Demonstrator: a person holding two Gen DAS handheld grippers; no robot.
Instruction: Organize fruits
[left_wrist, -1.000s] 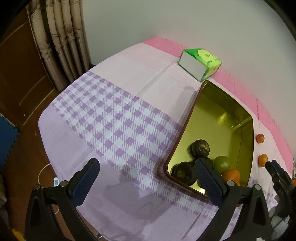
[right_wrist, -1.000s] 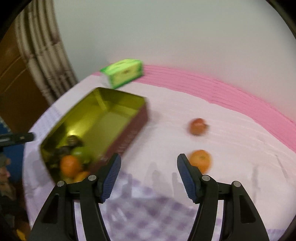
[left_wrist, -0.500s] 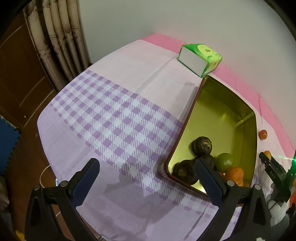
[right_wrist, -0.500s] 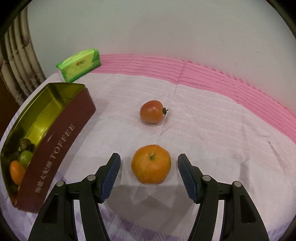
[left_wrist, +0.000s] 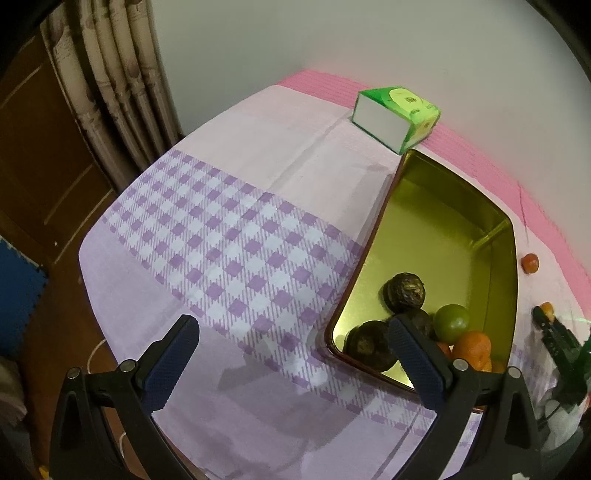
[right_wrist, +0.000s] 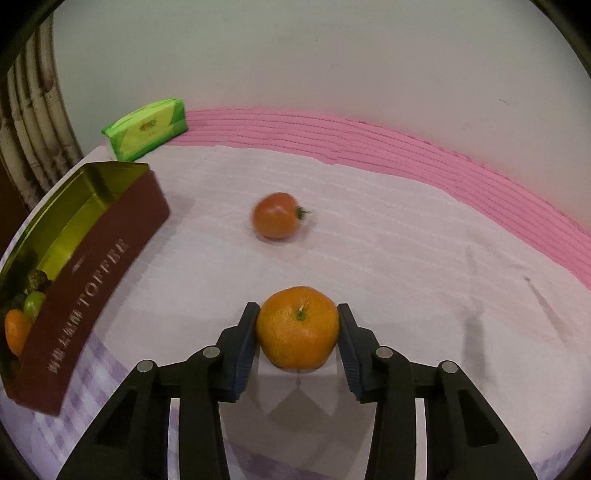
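Right gripper (right_wrist: 297, 325), jaws just closing, pads pressed to both sides of the orange (right_wrist: 297, 328) resting on the cloth. Maroon tin (right_wrist: 92, 280) reads "TOFFEE"; fruit inside. Left gripper (left_wrist: 291, 354) spread wide, empty.

The right gripper (right_wrist: 297, 330) points steeply down at the tablecloth (right_wrist: 369, 240), and its jaws have just been closing, so both blue pads now press on the sides of an orange mandarin (right_wrist: 297, 328). The left gripper (left_wrist: 295, 363) hangs over the same cloth with its jaws spread wide and nothing between them.
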